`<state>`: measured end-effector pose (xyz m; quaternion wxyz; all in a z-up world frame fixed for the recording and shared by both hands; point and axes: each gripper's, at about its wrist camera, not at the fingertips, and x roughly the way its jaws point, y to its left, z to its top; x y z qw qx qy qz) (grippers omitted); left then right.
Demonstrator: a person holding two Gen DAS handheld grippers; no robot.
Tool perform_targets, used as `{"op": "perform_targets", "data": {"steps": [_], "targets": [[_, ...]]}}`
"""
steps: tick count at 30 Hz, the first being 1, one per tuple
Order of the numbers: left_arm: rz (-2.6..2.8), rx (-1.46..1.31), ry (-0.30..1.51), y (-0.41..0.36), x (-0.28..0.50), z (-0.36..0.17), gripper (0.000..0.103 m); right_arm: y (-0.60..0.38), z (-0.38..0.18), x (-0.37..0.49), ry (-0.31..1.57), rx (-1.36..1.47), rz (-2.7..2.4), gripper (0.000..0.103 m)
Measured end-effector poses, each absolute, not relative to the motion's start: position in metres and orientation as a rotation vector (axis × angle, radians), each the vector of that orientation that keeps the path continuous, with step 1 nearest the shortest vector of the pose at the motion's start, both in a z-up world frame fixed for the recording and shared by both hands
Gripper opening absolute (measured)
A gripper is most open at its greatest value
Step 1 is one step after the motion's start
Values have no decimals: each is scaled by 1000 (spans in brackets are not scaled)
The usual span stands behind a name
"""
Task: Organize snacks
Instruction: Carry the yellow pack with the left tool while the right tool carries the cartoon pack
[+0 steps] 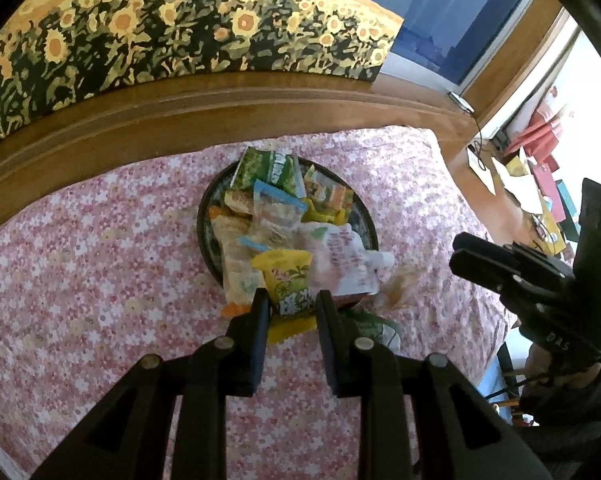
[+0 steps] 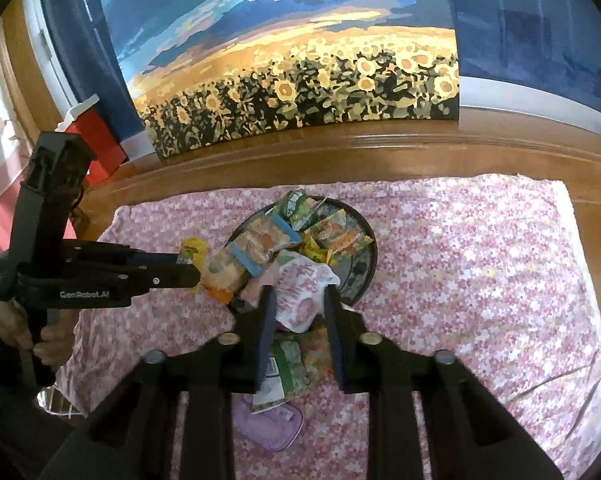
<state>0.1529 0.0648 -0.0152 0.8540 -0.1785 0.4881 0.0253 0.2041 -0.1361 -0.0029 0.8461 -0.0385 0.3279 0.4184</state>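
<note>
We see a dark round dish [image 1: 204, 216] on the floral-clothed bench [image 1: 100, 260], heaped with bright snack packets. Our left gripper [image 1: 290, 304] tilts steeply down, fingers clamped on a yellow packet [image 1: 288, 280]; our right gripper [image 2: 298, 300] pinches a white-and-pink pouch [image 2: 300, 284] at the dish's near edge

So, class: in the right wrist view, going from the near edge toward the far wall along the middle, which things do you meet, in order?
Purple pouch → green packet → white-and-pink pouch between the right gripper's fingers → round dark tray of snacks → wooden ledge → sunflower painting.
</note>
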Motion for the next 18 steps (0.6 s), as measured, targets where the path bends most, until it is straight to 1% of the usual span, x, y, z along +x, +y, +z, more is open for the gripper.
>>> {"op": "perform_targets", "data": {"steps": [1, 4, 6, 8, 12, 13, 14, 16, 18], "targets": [[53, -380, 1027, 65, 155, -16, 24, -135, -3, 205, 693, -83, 881, 15], [54, -381, 1029, 66, 159, -18, 24, -133, -7, 210, 710, -94, 871, 15], [53, -383, 1032, 66, 159, -19, 24, -134, -13, 213, 718, -106, 851, 18], [54, -384, 1039, 67, 160, -21, 24, -134, -25, 216, 741, -137, 810, 29], [53, -391, 1049, 68, 160, -25, 24, -135, -55, 229, 833, -180, 727, 31], [54, -395, 1053, 69, 160, -26, 24, -134, -61, 232, 852, -188, 717, 35], [54, -398, 1055, 70, 160, -27, 24, -133, -68, 235, 870, -198, 716, 41], [59, -403, 1059, 71, 159, -28, 24, -131, -74, 238, 880, -202, 722, 49], [59, -407, 1060, 71, 159, -28, 24, -128, -78, 241, 883, -204, 728, 52]]}}
